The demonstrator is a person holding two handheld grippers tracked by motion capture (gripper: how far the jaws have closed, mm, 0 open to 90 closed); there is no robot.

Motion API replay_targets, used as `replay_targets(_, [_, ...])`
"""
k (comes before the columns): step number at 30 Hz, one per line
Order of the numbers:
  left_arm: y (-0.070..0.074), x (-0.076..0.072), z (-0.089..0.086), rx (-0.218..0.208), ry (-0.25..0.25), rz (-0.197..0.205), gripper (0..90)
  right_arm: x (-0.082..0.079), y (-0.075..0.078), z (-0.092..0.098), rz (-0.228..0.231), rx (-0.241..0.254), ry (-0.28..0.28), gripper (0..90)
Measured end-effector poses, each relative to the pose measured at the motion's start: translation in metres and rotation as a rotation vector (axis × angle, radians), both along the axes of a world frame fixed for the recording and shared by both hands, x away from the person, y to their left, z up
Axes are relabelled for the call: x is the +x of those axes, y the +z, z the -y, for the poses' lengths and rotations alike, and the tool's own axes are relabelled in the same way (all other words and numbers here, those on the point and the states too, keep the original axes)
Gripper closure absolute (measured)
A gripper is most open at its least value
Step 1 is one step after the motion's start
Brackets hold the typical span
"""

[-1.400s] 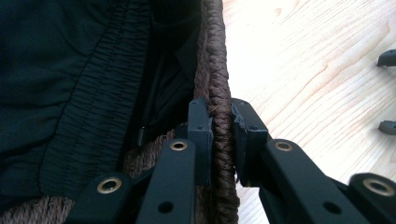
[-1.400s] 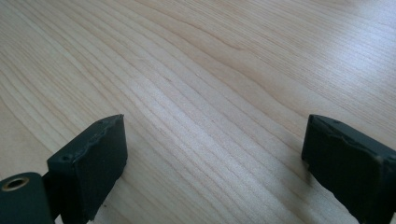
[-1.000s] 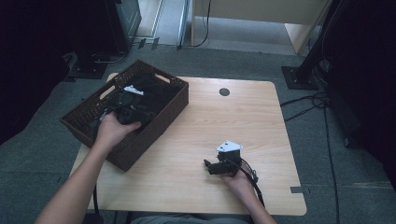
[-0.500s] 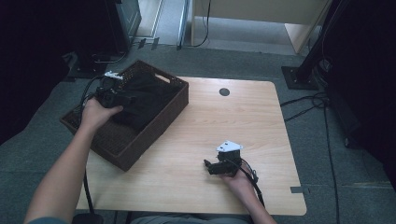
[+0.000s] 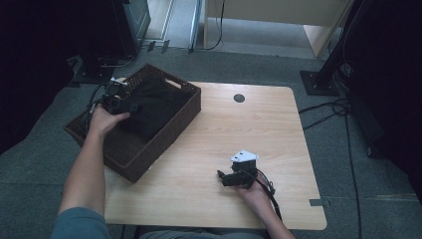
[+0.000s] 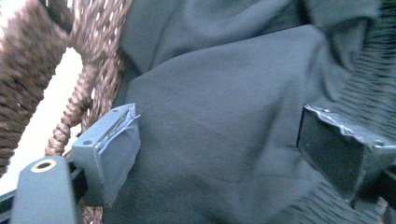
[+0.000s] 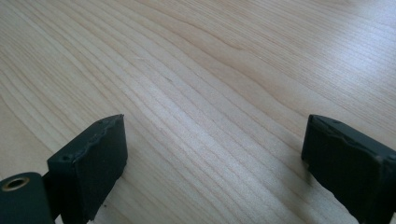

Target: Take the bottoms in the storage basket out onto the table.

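Note:
A dark brown wicker basket (image 5: 171, 130) sits on the left part of the wooden table (image 5: 239, 134), and a dark folded cloth (image 5: 149, 107) lies in it. My left gripper (image 5: 130, 106) hovers over the basket's far left side, pointing at the cloth. In the left gripper view its jaws (image 6: 215, 140) have just been opening and stand wide. The cloth (image 6: 224, 93) spreads between and beyond them without being pinched, and wicker wall (image 6: 28, 70) shows at the left. My right gripper (image 5: 221, 177) rests near the table's front edge, open (image 7: 212, 158) over bare wood (image 7: 210, 70).
A round cable hole (image 5: 239, 98) sits near the table's far edge. Beyond the table are grey carpet, a dark cabinet (image 5: 129, 25) at the far left and black stand feet (image 5: 318, 79) at the right. Cables (image 5: 323, 112) trail on the floor to the right.
My left hand has moved from the middle of the basket toward its far left side, and its jaws have spread apart. The cloth stays in the basket. My right gripper has not moved.

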State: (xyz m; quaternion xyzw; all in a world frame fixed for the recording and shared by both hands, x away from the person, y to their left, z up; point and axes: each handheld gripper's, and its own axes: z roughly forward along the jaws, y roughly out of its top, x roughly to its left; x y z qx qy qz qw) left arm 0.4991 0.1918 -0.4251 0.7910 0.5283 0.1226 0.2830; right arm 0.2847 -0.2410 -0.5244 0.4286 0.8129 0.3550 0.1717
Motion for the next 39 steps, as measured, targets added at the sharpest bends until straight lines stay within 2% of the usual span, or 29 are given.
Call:
replay_targets(3, [-0.009, 0.005, 0.0, -0.006, 0.019, -0.004, 12.5, 0.0, 0.0, 0.0, 0.0, 0.0, 0.0, 6.7])
replay_targets(5, [-0.014, 0.008, 0.0, -0.03, 0.026, -0.017, 13.3, 0.0, 0.0, 0.0, 0.001, 0.001, -0.001, 6.7])
replay_targets(10, [-0.034, 0.013, 0.004, 0.019, 0.011, -0.041, 13.4, -0.001, 0.0, 0.0, -0.001, 0.001, -0.004, 6.8])
replay_targets(12, [-0.038, 0.014, 0.004, 0.034, 0.008, -0.039, 13.1, 0.0, 0.0, 0.0, 0.001, 0.0, -0.002, 6.8])
replay_targets(17, [-0.048, 0.017, 0.002, 0.042, -0.012, -0.034, 11.5, 0.0, 0.0, 0.0, -0.001, 0.0, -0.004, 6.8])
replay_targets(20, [-0.055, 0.018, 0.005, 0.073, 0.0, -0.025, 9.0, 0.0, 0.0, 0.0, 0.0, 0.001, -0.004, 6.8])
replay_targets(23, [-0.057, 0.016, 0.008, 0.096, 0.007, -0.013, 8.1, 0.0, 0.0, 0.0, 0.0, 0.0, -0.003, 6.8])
replay_targets(27, [-0.049, 0.015, 0.004, 0.101, 0.029, -0.051, 8.6, 0.0, 0.0, 0.0, 0.0, 0.001, -0.003, 6.8])
replay_targets(31, [-0.048, 0.007, -0.001, 0.13, 0.031, -0.054, 9.6, -0.001, 0.0, 0.0, 0.0, 0.0, -0.003, 6.8])
replay_targets(35, [-0.052, 0.006, -0.003, 0.102, 0.056, -0.047, 13.8, -0.002, 0.0, 0.0, -0.001, 0.002, -0.004, 6.8])
replay_targets(37, [-0.056, 0.007, -0.003, 0.074, 0.091, -0.054, 13.4, -0.003, 0.0, 0.0, -0.002, 0.003, -0.005, 6.8])
replay_targets(39, [-0.057, 0.007, -0.002, 0.08, 0.095, -0.046, 13.8, -0.003, 0.0, 0.0, -0.002, 0.003, -0.005, 6.8])
